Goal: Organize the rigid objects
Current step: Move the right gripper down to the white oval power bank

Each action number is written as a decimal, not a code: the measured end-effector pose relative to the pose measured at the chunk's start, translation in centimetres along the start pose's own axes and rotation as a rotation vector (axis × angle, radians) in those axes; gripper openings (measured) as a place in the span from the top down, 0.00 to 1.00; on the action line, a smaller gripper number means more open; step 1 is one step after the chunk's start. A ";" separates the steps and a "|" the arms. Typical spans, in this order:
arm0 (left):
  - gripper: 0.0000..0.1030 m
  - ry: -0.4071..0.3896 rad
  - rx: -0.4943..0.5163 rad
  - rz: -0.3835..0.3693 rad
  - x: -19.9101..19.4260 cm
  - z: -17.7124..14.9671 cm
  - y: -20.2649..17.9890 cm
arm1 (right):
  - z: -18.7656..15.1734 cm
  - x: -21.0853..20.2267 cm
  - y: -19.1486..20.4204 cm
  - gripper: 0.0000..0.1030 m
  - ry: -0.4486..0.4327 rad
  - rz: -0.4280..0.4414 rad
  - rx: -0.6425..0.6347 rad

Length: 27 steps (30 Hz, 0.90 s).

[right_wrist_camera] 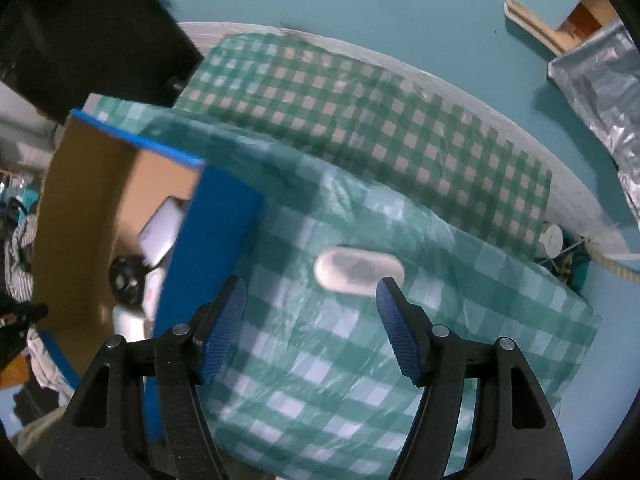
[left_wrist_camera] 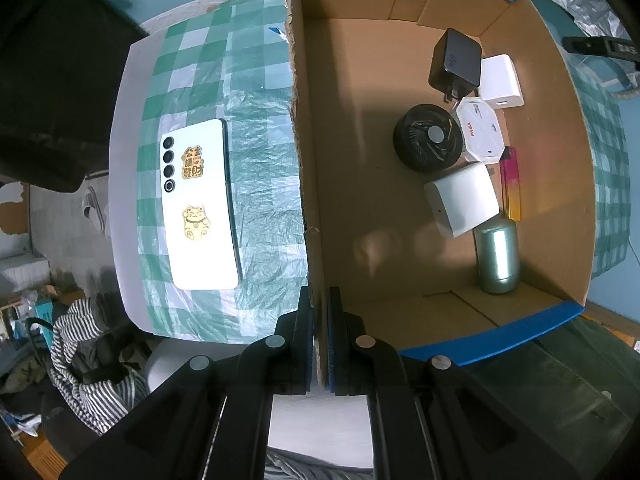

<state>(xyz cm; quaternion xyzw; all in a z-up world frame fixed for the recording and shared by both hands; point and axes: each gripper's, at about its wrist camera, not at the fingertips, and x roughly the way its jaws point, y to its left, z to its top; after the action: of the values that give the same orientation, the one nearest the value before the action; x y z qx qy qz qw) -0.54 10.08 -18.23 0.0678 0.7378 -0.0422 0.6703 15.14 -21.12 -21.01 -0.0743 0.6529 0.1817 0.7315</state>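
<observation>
My left gripper (left_wrist_camera: pixel 319 300) is shut on the near left wall of an open cardboard box (left_wrist_camera: pixel 308 184). Inside the box lie a black charger (left_wrist_camera: pixel 456 62), a white adapter (left_wrist_camera: pixel 501 80), a black round fan (left_wrist_camera: pixel 430 138), a white octagonal box (left_wrist_camera: pixel 482 130), a white cuboid (left_wrist_camera: pixel 462 198), a pink-yellow lighter (left_wrist_camera: pixel 511 184) and a silver-green cylinder (left_wrist_camera: pixel 498 256). A white phone (left_wrist_camera: pixel 200 204) with gold stickers lies face down on the checkered cloth left of the box. My right gripper (right_wrist_camera: pixel 311 292) is open above a small translucent oval case (right_wrist_camera: pixel 358 272) on the cloth, right of the box (right_wrist_camera: pixel 216 232).
The green-white checkered cloth (left_wrist_camera: pixel 256 100) covers the table (right_wrist_camera: pixel 400 140). A striped garment (left_wrist_camera: pixel 92 360) and clutter lie below the table's left edge. A silver foil bag (right_wrist_camera: pixel 600 92) sits at the far right. A dark object (left_wrist_camera: pixel 48 80) looms at the upper left.
</observation>
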 end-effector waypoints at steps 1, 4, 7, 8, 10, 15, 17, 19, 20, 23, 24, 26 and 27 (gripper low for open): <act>0.96 0.000 -0.002 0.000 0.0 0.0 0.0 | 0.2 0.6 -0.3 0.33 0.012 -0.012 -0.005; 0.96 0.002 -0.010 -0.001 0.1 0.1 0.0 | 0.5 2.1 -0.7 0.33 0.016 -0.022 -0.019; 0.96 0.003 -0.016 -0.002 0.1 0.1 0.1 | 0.7 3.1 -0.8 0.33 0.014 -0.027 -0.041; 0.96 0.003 -0.017 -0.002 0.1 0.1 0.1 | 0.8 3.3 -0.8 0.33 0.012 -0.033 -0.053; 0.96 0.004 -0.020 -0.002 0.1 0.1 0.1 | 1.1 3.8 -0.7 0.33 0.010 -0.031 -0.074; 0.96 0.006 -0.031 0.000 0.1 0.1 0.1 | 1.6 5.2 -0.8 0.33 0.046 -0.010 -0.095; 0.96 0.006 -0.039 -0.002 0.1 0.1 0.2 | 1.5 5.6 -0.8 0.33 0.065 -0.002 -0.094; 0.96 0.006 -0.047 -0.004 0.1 0.1 0.2 | 1.2 5.8 -0.7 0.33 0.079 -0.001 -0.100; 0.96 0.007 -0.048 -0.004 0.1 0.1 0.2 | 1.0 5.8 -0.7 0.33 0.088 0.001 -0.103; 0.96 0.007 -0.048 -0.004 0.1 0.1 0.2 | 0.5 6.1 -0.9 0.33 0.111 0.009 -0.096; 0.96 0.007 -0.048 -0.005 0.1 0.1 0.2 | 0.2 6.1 -0.9 0.33 0.117 0.014 -0.096; 0.96 0.007 -0.047 -0.005 0.1 0.1 0.2 | -0.3 6.2 -0.9 0.33 0.125 0.017 -0.101; 0.96 0.007 -0.047 -0.004 0.1 0.1 0.2 | -0.6 6.2 -0.9 0.33 0.124 0.014 -0.104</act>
<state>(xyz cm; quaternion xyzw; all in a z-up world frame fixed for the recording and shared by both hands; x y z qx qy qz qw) -0.43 10.29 -18.32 0.0507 0.7411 -0.0262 0.6690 15.37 -21.08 -27.30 -0.1189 0.6872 0.2157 0.6834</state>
